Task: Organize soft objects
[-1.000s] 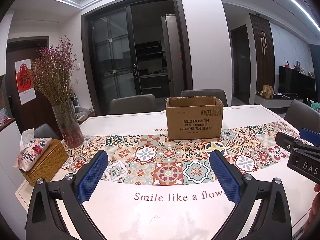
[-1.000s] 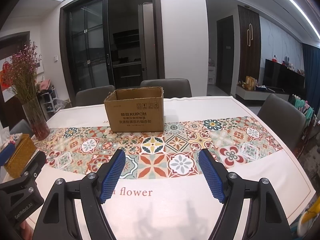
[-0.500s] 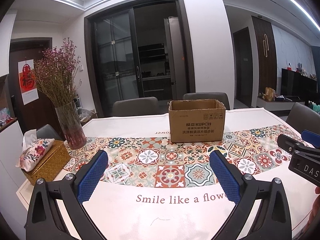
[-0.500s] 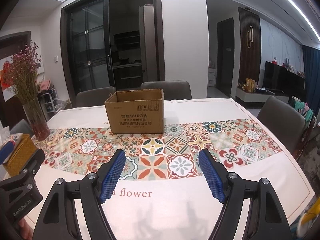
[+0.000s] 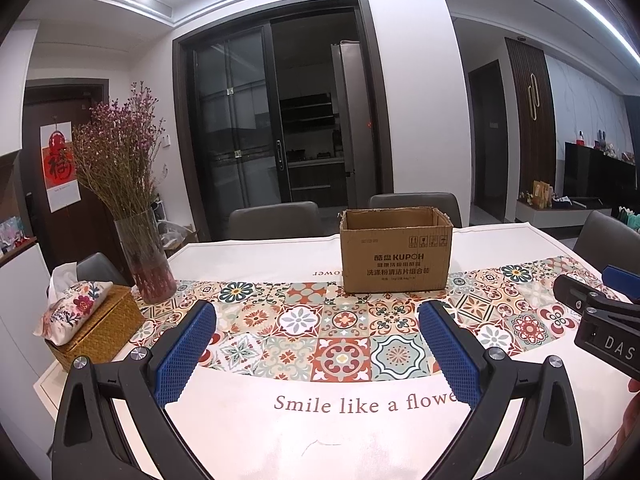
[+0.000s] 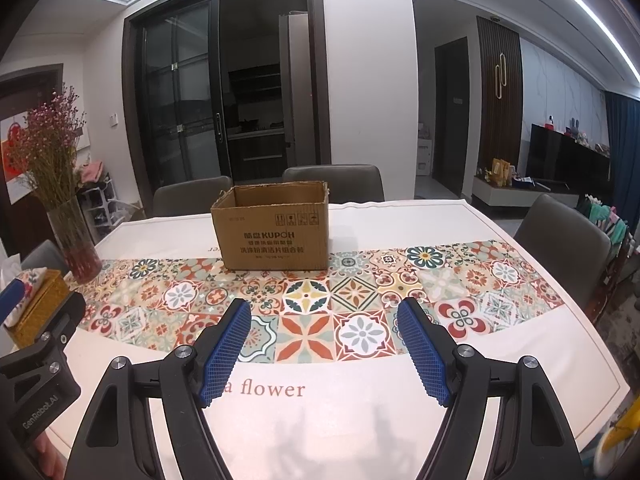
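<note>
An open brown cardboard box (image 5: 396, 254) stands on the patterned runner at the middle of the table; it also shows in the right wrist view (image 6: 276, 232). Its inside is hidden. My left gripper (image 5: 318, 320) is open and empty, held above the near part of the table. My right gripper (image 6: 324, 316) is open and empty too, beside it; its body shows at the right edge of the left wrist view (image 5: 600, 320). No loose soft object lies on the table in view.
A glass vase of dried flowers (image 5: 144, 256) and a wicker tissue box with floral cover (image 5: 84, 320) stand at the table's left end. Grey chairs (image 6: 560, 248) surround the table (image 6: 440, 392). Something yellow (image 6: 620, 428) shows at the lower right edge.
Both views have tilted up and pulled back slightly; the box sits a little lower in the frames. Both grippers stay open and empty.
</note>
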`<state>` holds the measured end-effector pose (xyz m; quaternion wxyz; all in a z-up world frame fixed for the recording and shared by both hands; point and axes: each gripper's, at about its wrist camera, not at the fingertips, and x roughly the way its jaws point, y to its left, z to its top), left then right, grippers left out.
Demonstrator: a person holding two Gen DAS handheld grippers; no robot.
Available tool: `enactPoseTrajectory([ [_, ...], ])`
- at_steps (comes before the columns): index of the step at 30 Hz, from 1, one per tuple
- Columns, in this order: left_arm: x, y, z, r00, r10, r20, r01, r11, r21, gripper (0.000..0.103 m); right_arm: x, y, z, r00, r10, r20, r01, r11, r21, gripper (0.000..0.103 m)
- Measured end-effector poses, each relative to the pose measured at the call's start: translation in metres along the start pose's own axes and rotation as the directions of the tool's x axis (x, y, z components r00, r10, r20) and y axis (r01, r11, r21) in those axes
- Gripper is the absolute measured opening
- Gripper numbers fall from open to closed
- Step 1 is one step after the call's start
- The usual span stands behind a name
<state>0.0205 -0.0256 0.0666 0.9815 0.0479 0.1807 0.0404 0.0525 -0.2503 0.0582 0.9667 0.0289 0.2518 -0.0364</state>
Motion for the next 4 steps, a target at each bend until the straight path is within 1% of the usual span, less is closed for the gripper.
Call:
enactPoseTrajectory([
  [4, -0.0005, 0.0, -0.0001, 1.0, -0.002, 0.003, 0.002, 1.0, -0.001, 0.103, -0.0001, 0.0002, 0.0006, 1.0, 0.0, 0.001, 0.0, 1.0, 0.0, 0.076],
])
